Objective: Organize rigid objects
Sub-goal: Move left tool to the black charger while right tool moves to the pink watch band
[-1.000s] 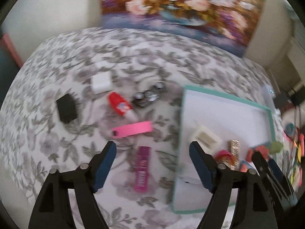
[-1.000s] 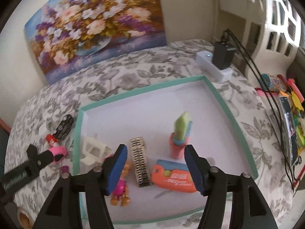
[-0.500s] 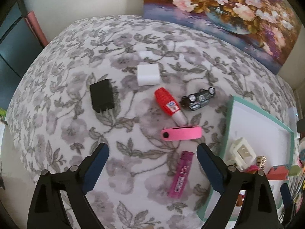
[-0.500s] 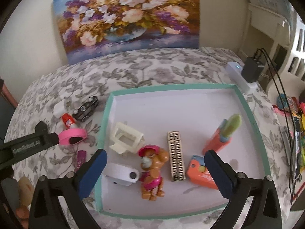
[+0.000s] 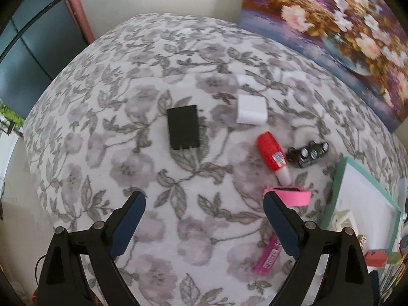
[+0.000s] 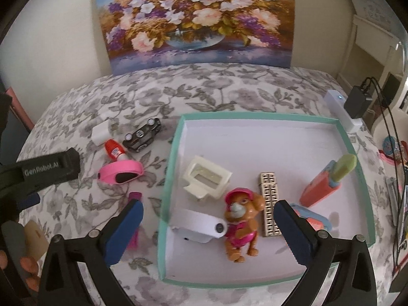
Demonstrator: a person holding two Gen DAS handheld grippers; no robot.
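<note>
Blue pads on the left gripper (image 5: 204,209) and the right gripper (image 6: 207,216) stand wide apart, and both hold nothing. Their jaws have just been opening. I think a toy was just put down, so next comes another pick. Close by lies the pink tube (image 5: 267,257), then the pink band (image 5: 293,196), the glue bottle (image 5: 271,154), the black charger (image 5: 183,127). Earlier the left gripper looked at the teal tray (image 6: 176,148); now it looks left of it
</note>
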